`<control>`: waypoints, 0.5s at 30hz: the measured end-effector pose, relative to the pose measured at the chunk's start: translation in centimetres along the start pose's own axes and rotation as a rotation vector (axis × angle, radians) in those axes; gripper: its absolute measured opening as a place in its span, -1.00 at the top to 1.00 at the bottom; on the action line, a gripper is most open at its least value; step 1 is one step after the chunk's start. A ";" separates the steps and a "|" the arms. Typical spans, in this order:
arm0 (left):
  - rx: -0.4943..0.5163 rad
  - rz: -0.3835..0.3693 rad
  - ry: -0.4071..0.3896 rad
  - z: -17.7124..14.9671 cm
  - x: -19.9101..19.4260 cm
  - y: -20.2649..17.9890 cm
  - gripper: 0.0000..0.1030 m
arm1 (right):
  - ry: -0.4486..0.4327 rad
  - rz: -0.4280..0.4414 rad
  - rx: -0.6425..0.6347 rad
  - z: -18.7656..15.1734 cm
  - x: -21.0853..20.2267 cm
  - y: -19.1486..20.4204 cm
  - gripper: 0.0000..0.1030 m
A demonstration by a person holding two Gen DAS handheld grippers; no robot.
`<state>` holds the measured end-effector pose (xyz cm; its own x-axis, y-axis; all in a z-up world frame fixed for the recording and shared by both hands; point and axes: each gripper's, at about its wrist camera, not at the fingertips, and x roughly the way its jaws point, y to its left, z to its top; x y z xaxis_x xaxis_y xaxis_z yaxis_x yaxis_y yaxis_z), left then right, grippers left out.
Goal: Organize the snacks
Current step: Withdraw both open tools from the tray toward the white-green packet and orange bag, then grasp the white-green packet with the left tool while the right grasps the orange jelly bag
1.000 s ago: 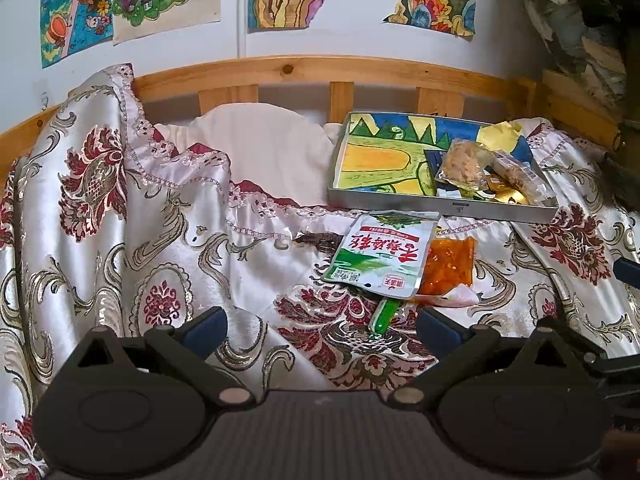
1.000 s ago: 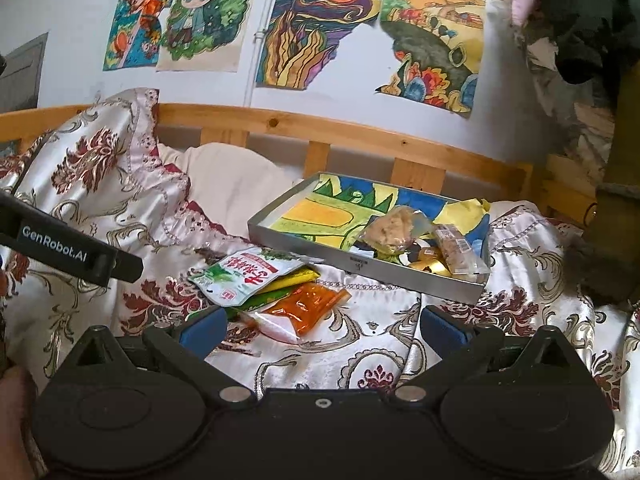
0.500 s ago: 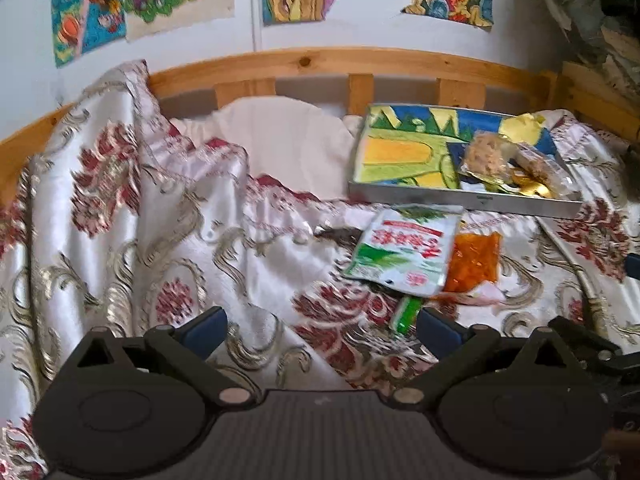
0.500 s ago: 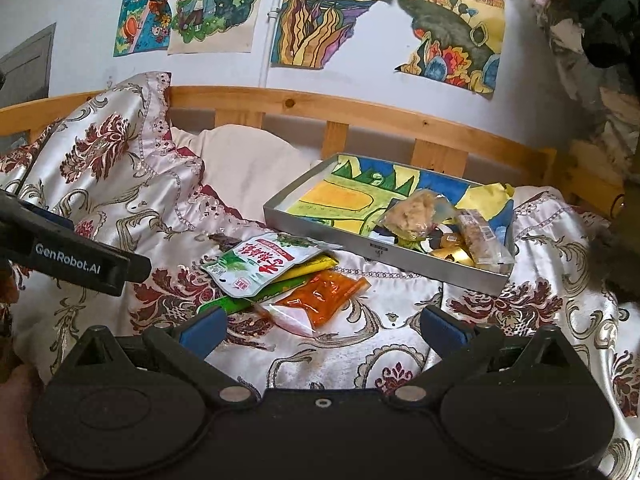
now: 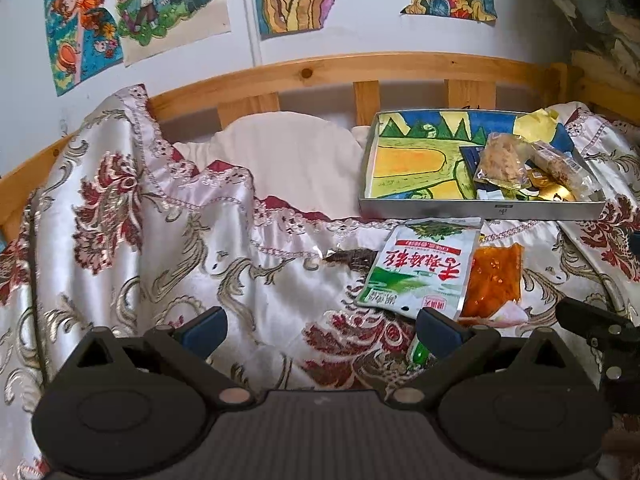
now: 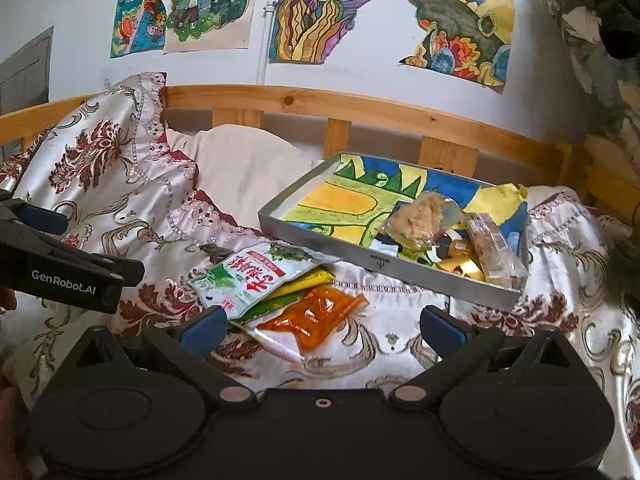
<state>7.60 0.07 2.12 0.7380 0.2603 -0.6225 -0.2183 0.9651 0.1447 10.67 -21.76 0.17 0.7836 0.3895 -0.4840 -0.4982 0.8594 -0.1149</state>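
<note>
A grey tray (image 5: 480,211) (image 6: 400,266) lined with a bright drawing rests on the bed and holds several wrapped snacks (image 5: 504,162) (image 6: 424,220) at its right end. In front of it lie a white-and-green pouch (image 5: 424,268) (image 6: 252,278), an orange sauce packet (image 5: 496,276) (image 6: 316,314), a yellow-green packet (image 6: 296,286) underneath and a small dark packet (image 5: 348,258). My left gripper (image 5: 320,330) is open, low over the cover, left of the pouch. My right gripper (image 6: 320,326) is open, just short of the orange packet, holding nothing.
A satin cover with red flowers (image 5: 140,240) is bunched high on the left over a cream pillow (image 5: 288,160). A wooden bed rail (image 5: 320,70) runs behind, under drawings on the wall. The left gripper's body (image 6: 60,276) shows at the right wrist view's left edge.
Both grippers have come closer to the loose packets, which now sit lower and larger in both views. Nothing was grasped; both grippers stayed open.
</note>
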 end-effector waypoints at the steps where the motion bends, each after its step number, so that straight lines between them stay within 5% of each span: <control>1: -0.002 -0.011 0.004 0.2 0.3 0.0 -0.99 | -0.001 0.001 -0.003 0.1 0.3 -0.1 -0.99; 15: -0.073 -0.136 0.045 4.1 6.5 0.9 -0.99 | 0.153 -0.020 0.067 0.4 9.8 0.4 -0.99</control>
<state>14.82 2.75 1.34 0.7348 0.1244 -0.6667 -0.1656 0.9862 0.0015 18.27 -17.46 -4.30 0.7249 0.3213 -0.6093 -0.4528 0.8888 -0.0701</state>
